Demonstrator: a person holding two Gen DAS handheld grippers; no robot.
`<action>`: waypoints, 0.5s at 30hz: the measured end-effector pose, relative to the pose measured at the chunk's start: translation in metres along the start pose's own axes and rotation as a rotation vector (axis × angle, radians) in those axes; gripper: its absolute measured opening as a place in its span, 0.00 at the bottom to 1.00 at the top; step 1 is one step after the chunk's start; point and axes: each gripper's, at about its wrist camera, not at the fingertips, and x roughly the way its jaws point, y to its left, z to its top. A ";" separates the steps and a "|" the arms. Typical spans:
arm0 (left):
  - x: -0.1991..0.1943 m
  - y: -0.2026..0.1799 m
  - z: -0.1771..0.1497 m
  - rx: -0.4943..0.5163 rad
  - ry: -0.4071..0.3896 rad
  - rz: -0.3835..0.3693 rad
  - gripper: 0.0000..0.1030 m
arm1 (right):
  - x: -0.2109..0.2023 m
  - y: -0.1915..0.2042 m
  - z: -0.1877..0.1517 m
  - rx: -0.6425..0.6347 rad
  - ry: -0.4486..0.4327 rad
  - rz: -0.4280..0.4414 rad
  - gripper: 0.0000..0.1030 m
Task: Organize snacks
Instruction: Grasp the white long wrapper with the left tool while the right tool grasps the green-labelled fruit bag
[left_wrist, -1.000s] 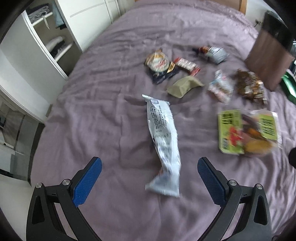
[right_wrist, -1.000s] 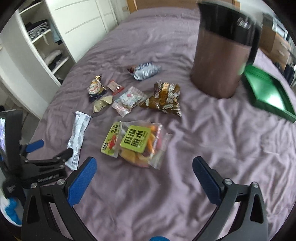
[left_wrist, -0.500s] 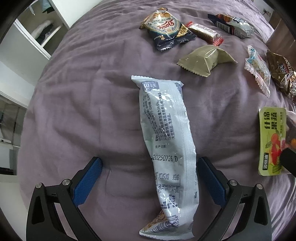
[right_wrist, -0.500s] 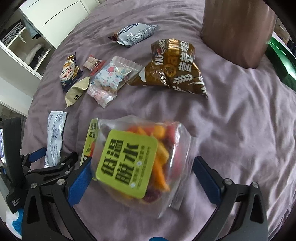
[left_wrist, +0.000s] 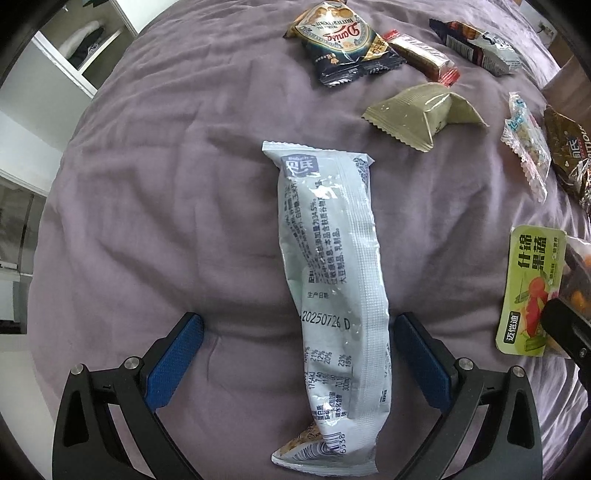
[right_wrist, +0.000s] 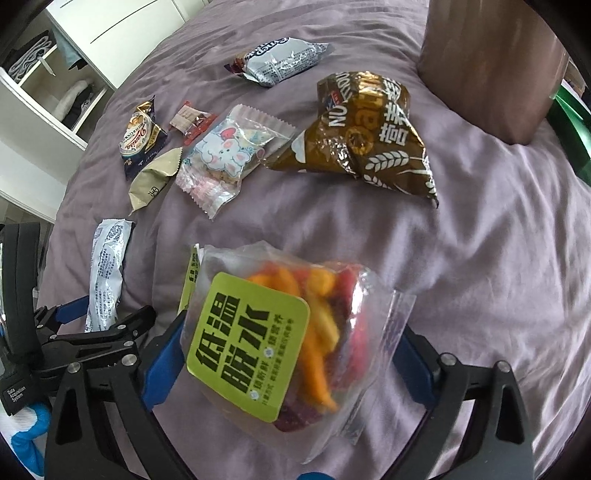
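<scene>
The bed (left_wrist: 147, 206) is covered in a soft mauve sheet, rumpled into shallow folds, and all the snacks lie scattered on it. Biggest of what stands on it is a brown cylindrical container (right_wrist: 491, 66) at the far right, matte and smooth, with a green tray (right_wrist: 569, 125) partly hidden behind it. Next comes the crinkly brown foil cereal bag (right_wrist: 365, 140), puffed into a pyramid shape.

The clear fruit-crisp bag (right_wrist: 295, 343) with its lime-green label sits between the blue pads of the right gripper (right_wrist: 291, 362); the jaws are spread and close against the bag's sides, but I cannot tell whether they press it. Orange and red pieces show through the glossy plastic.

The long pale-grey wrapper (left_wrist: 332, 295), slim and slightly crumpled with printed text and a date stamp, lies lengthwise between the pads of the left gripper (left_wrist: 299, 365), whose jaws are spread wide; the right pad is just beside the wrapper, the left pad well apart from it.

Farther off are smaller packets: a silver-blue pillow pack (right_wrist: 284, 61), a translucent pouch with a cartoon sheep (right_wrist: 229, 155), a dark round-printed cookie packet (left_wrist: 340, 44), an olive folded sachet (left_wrist: 421, 110) with serrated ends, and a small red-ended bar (left_wrist: 421, 55). An open white wardrobe (right_wrist: 55, 74) stands beyond the bed's left edge.
</scene>
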 end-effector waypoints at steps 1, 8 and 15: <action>-0.001 -0.004 0.004 0.001 0.003 0.004 0.99 | 0.000 -0.001 0.001 0.001 -0.001 0.008 1.00; -0.029 -0.035 0.021 0.021 0.011 -0.004 0.78 | -0.006 -0.012 0.002 0.012 -0.017 0.071 1.00; -0.044 -0.052 0.030 0.071 0.005 -0.012 0.29 | -0.006 -0.013 0.004 -0.024 -0.015 0.073 1.00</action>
